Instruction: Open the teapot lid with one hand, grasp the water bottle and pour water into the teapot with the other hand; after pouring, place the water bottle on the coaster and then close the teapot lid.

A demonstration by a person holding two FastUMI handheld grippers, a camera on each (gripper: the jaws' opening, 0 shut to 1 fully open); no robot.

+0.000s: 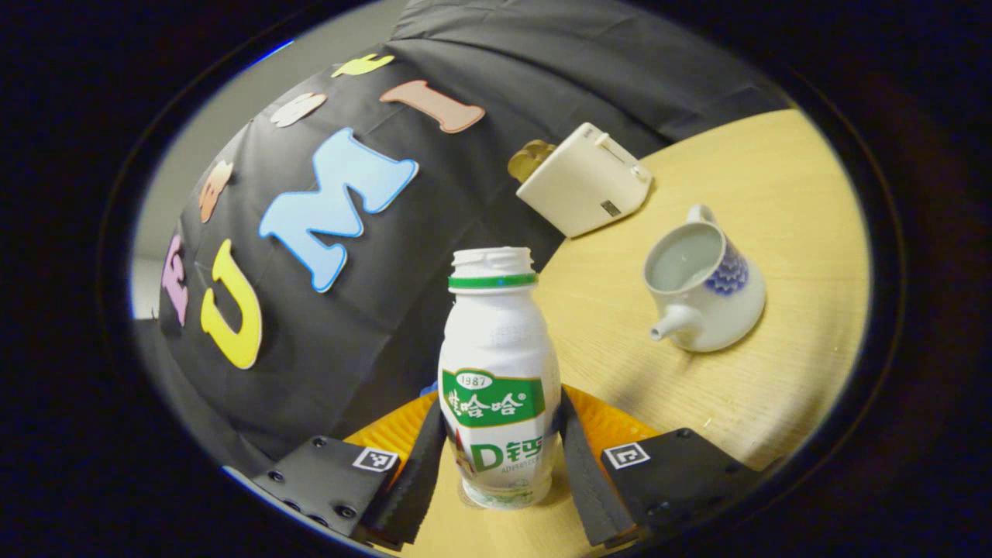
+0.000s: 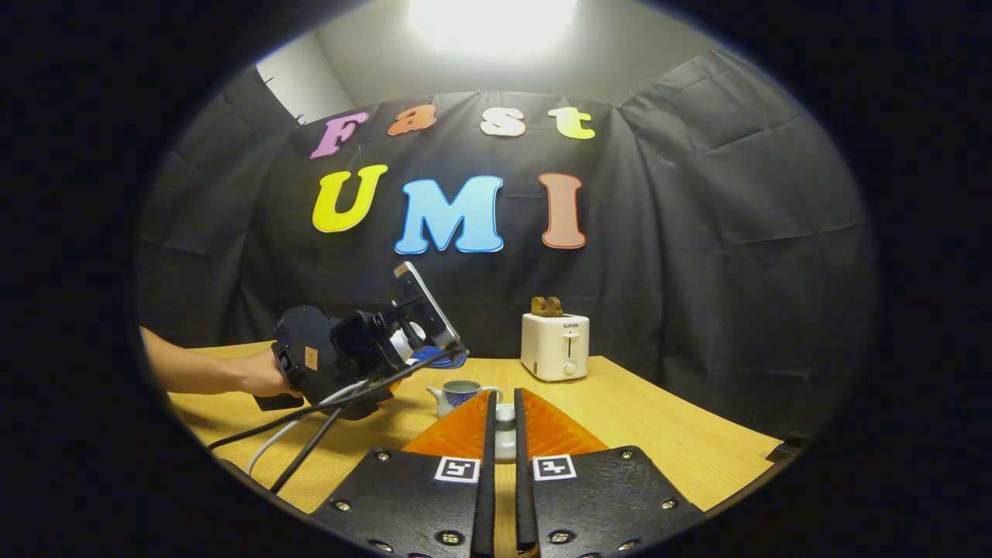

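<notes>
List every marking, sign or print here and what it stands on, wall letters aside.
Water bottle: green-and-white printed label, not read out.
Toaster: small brand mark on its front, too small to read surely.
Left gripper, right gripper: square black-and-white code tags, no words.
Teapot: blue pattern, no words.

One water bottle (image 1: 498,387) stands uncapped at lower centre of the left gripper view. One teapot (image 1: 704,283), lidless, sits at the right, and one lid (image 2: 504,432) shows low in the right gripper view. One toaster (image 1: 585,180) stands upper right. Two tools (image 1: 501,457) (image 2: 504,465) in all, one table (image 1: 775,232).
</notes>
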